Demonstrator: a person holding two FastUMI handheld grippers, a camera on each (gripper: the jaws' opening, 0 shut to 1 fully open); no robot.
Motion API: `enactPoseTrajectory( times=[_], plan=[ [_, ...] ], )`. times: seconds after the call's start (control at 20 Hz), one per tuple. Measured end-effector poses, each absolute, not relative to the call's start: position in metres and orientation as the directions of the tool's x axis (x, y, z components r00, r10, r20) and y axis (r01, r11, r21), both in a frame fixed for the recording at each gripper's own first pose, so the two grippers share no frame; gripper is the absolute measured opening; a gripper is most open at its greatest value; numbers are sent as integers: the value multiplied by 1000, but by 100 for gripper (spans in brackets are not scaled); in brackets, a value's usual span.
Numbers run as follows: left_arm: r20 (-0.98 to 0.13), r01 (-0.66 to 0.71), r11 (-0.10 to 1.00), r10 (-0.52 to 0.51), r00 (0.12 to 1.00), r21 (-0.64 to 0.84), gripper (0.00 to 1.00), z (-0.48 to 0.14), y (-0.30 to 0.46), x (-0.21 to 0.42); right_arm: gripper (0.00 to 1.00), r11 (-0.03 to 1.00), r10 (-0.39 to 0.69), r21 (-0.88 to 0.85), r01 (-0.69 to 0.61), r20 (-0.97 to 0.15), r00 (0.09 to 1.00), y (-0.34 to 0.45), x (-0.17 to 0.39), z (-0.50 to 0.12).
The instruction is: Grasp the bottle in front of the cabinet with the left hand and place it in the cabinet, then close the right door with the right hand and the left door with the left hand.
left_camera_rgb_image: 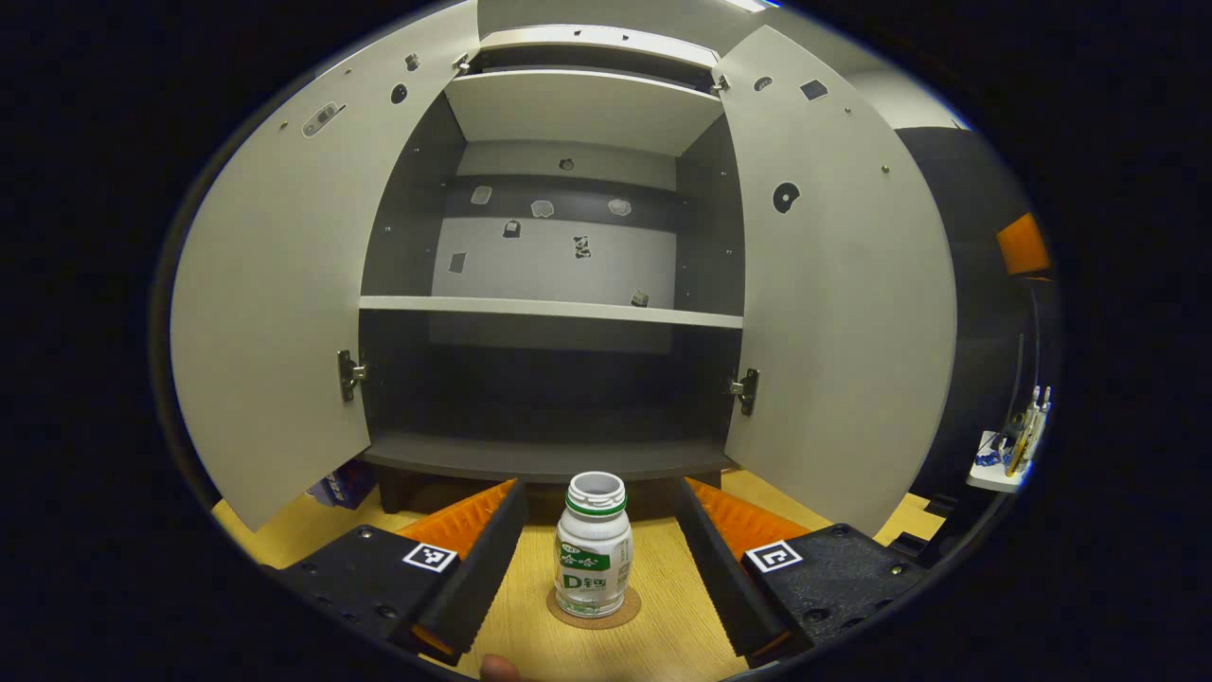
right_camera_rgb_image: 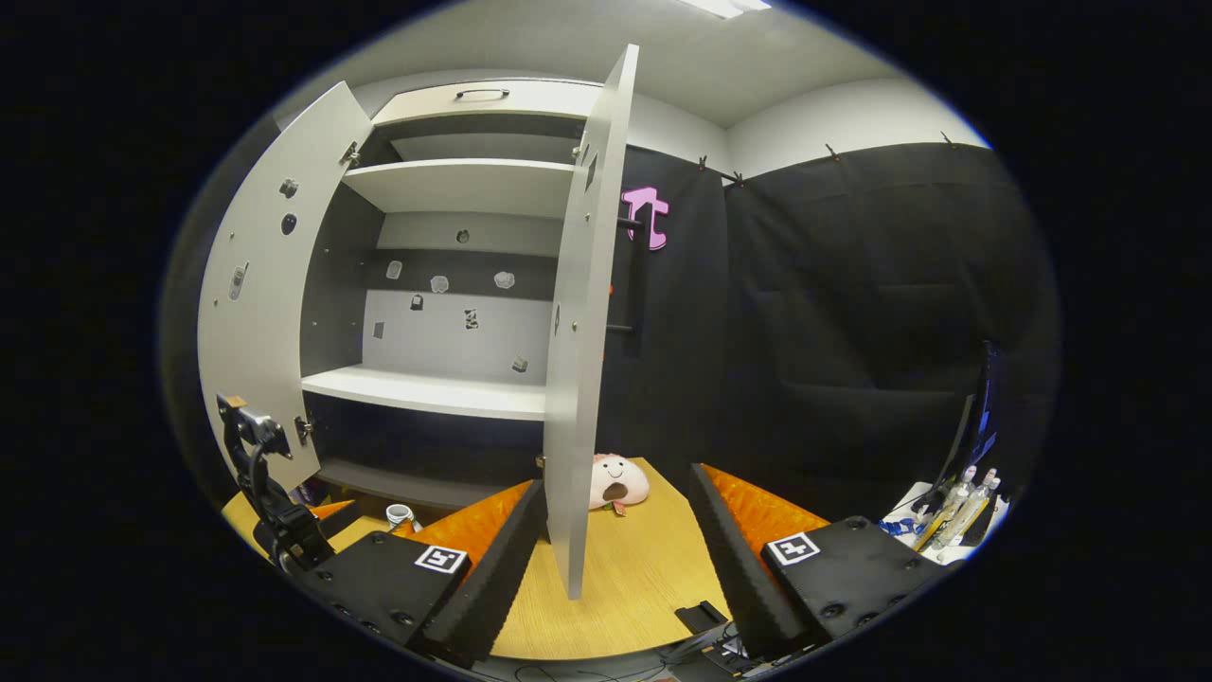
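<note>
A: Bottle (left_camera_rgb_image: 593,545) status?
B: Upright on a round coaster (left_camera_rgb_image: 620,616) on the table (left_camera_rgb_image: 663,644), just in front of the cabinet (left_camera_rgb_image: 549,455). Cap off, mouth open. It sits between the left tool (left_camera_rgb_image: 595,559) fingers, gaps on both sides, no contact. That tool is spread wide.
A: Doors?
B: Left door (left_camera_rgb_image: 275,313) and right door (left_camera_rgb_image: 843,313) both swung fully out. Middle shelf (left_camera_rgb_image: 549,308) bare, bottom compartment dark.
A: Right tool?
B: Right tool (right_camera_rgb_image: 615,559) also spread wide, gripping nothing. Right door's edge (right_camera_rgb_image: 578,379) stands between its fingers in the right gripper view, farther off, not touching. Small plush toy (right_camera_rgb_image: 617,481) on the table just beyond that door. Bottle top visible far left, near the cabinet base.
</note>
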State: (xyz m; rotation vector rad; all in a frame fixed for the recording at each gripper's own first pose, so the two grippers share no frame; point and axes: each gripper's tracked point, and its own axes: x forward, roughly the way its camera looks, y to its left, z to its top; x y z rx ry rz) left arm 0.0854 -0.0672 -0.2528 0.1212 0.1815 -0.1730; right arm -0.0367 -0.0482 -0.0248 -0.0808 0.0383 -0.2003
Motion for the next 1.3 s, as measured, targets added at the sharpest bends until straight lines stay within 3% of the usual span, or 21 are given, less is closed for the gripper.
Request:
enactPoseTrajectory(
  times=[0.25, 0.95, 1.1, 1.3],
  plan=[
    [-176, 178, 974, -152, 973, 140, 96, -282, -65, 111, 99, 969, -233, -96, 228, -41, 972, -55, -34, -29],
    [-334, 222, 968, -172, 927, 119, 95, -359, -61, 123, 99, 962, -256, -116, 247, -74, 964, -59, -12, -45],
    [-351, 230, 963, -168, 921, 141, 78, -358, -60, 124, 99, 963, -254, -113, 246, -62, 965, -61, -14, -43],
    [-346, 239, 959, -175, 922, 151, 78, -327, -59, 124, 99, 967, -241, -96, 235, -55, 969, -61, -17, -44]
  ],
)
